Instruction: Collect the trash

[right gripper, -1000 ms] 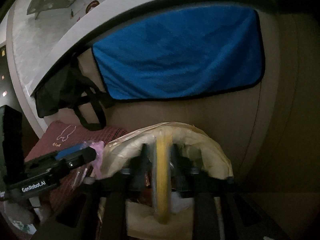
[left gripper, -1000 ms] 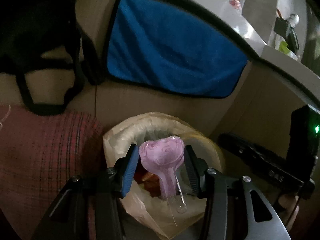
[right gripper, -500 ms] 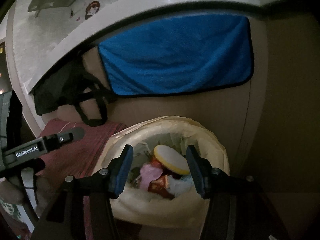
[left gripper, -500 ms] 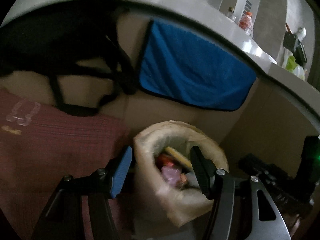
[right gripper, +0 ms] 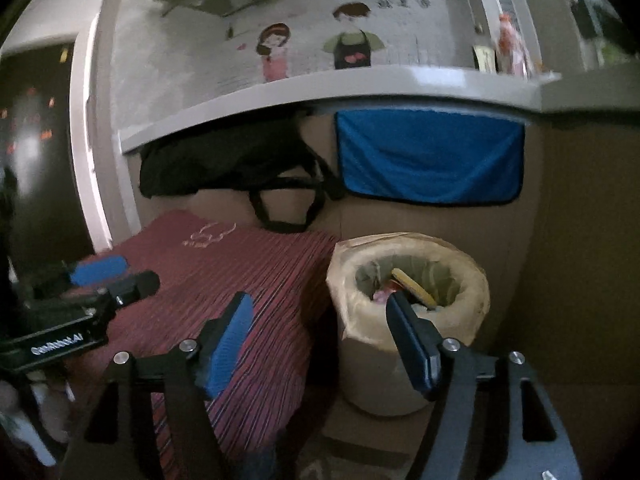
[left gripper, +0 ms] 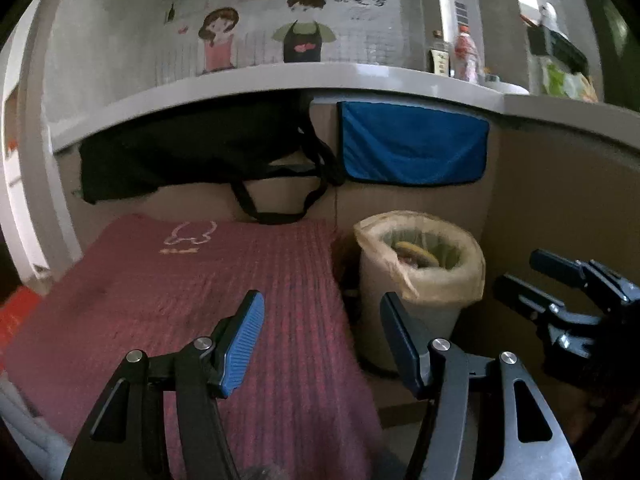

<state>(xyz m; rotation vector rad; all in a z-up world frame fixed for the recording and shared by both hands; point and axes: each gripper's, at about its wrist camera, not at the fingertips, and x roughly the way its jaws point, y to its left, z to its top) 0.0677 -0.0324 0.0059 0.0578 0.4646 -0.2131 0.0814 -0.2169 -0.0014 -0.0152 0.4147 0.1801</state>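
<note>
- Left gripper (left gripper: 320, 330): jaws wide apart, empty, over red mat (left gripper: 192, 280)
- Right gripper (right gripper: 320, 330): jaws just opened wider, nothing btwn them
- Trash, incl yellow disc (right gripper: 414, 286), sits inside lined bin (right gripper: 408, 320) beside mat, below blue towel (right gripper: 430, 158)

The lined bin (left gripper: 420, 280) stands on the floor against the cabinet front (left gripper: 560, 208), under the counter (left gripper: 280, 80). In the bin lies trash, a round disc (left gripper: 414, 252) on top. Left of the bin, touching or just beside it, lies a mat (left gripper: 200, 300). Above the bin a towel (left gripper: 412, 144) hangs from the counter edge; up and left of the bin a bag (left gripper: 192, 156) hangs above the mat's far end. Bottles (left gripper: 464, 56) stand on the counter above the bin.
</note>
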